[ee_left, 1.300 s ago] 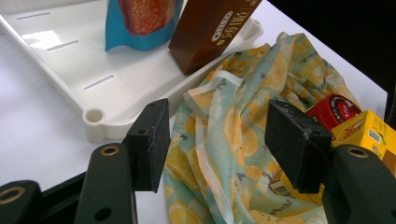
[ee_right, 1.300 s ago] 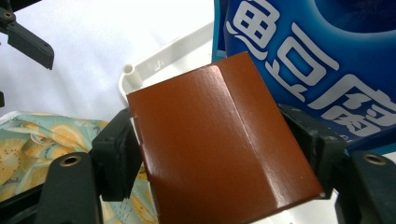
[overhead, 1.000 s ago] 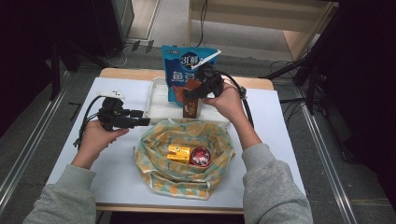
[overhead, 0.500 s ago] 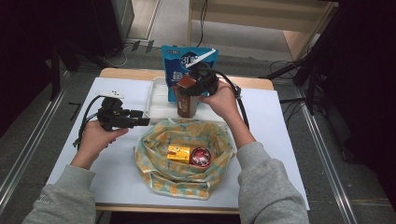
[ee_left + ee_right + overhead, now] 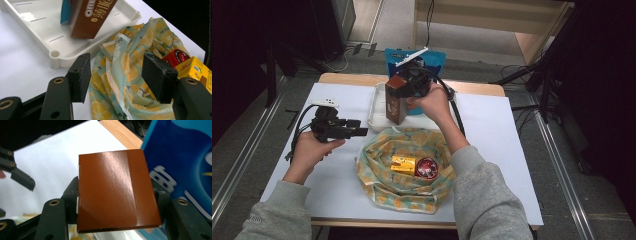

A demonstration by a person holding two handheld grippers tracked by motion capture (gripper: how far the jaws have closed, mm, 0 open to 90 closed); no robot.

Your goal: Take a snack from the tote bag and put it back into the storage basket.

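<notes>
Reaching toward the tabletop's far edge, the right gripper [image 5: 408, 86] clamps the brown box [image 5: 396, 102] upright above the white tray [image 5: 376, 109]; the left gripper [image 5: 357, 127] rests level near the left edge, jaws apart.

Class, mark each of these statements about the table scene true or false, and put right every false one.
1. The right gripper is shut on the brown box. True.
2. The brown box rests flat in the white tray. False: it hangs upright, lifted clear of the tray floor.
3. The left gripper is open, with nothing between its jaws. True.
4. The lemon-print cloth bag holds three blue cans. False: a yellow box and a red round tin lie in it.
5. A blue snack pouch stands at the far side of the tray. True.
</notes>
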